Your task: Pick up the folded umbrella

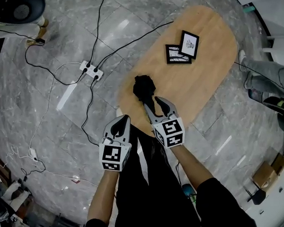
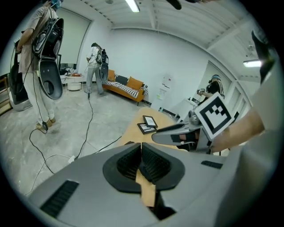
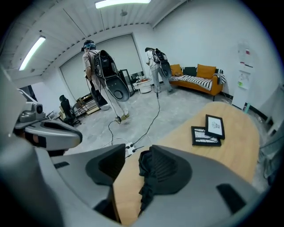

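The folded black umbrella lies in a crumpled bundle on the near end of the oval wooden table. My right gripper is low over the umbrella's near end with its jaws open. In the right gripper view the umbrella lies between the jaws against the right one, and bare table shows up to the left jaw; my right gripper does not press on it. My left gripper hovers off the table's near left edge with its pads together and nothing between them, as the left gripper view confirms.
Two black-framed pictures lie further along the table. A white power strip and trailing cables cross the marble floor at left. A seated person's leg is at the right, with a cardboard box below. People stand near an orange sofa.
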Demonstrator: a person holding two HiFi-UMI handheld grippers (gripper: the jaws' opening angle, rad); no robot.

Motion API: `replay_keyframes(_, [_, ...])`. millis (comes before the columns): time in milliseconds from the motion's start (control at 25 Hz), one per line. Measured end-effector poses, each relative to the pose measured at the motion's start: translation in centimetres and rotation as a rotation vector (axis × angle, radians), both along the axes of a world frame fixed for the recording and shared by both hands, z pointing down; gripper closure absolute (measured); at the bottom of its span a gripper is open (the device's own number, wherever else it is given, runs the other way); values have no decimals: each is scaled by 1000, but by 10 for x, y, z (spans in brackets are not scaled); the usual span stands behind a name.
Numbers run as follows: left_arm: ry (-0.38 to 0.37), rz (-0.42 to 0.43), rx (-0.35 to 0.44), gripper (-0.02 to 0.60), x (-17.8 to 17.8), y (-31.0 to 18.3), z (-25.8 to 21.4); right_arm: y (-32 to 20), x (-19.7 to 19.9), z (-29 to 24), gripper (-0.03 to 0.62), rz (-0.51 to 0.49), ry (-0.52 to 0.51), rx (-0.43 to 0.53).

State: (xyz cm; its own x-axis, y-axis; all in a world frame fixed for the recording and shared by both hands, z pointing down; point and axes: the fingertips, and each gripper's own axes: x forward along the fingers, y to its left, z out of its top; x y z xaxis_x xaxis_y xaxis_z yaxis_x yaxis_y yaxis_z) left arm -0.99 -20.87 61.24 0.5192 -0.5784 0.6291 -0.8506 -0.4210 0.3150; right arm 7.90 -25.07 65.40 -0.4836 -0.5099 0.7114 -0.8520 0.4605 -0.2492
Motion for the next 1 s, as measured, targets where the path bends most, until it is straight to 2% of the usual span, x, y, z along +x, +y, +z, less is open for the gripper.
replay_keyframes(120, [8,12,-16,565,2,7,6,2,-3,10,399,10,-5,-15])
replay_keyframes(240, [15,20,-39,565,4,15,14,3,-5,21,355,18,-2,-23])
replay_keyframes(480, [39,34,-64,565,10,28,25,6,-2,45,307,45,41,-43])
replay_keyframes(1000, [41,13,-55,565,-2,16,63,13,6,107,299,93,82,-110])
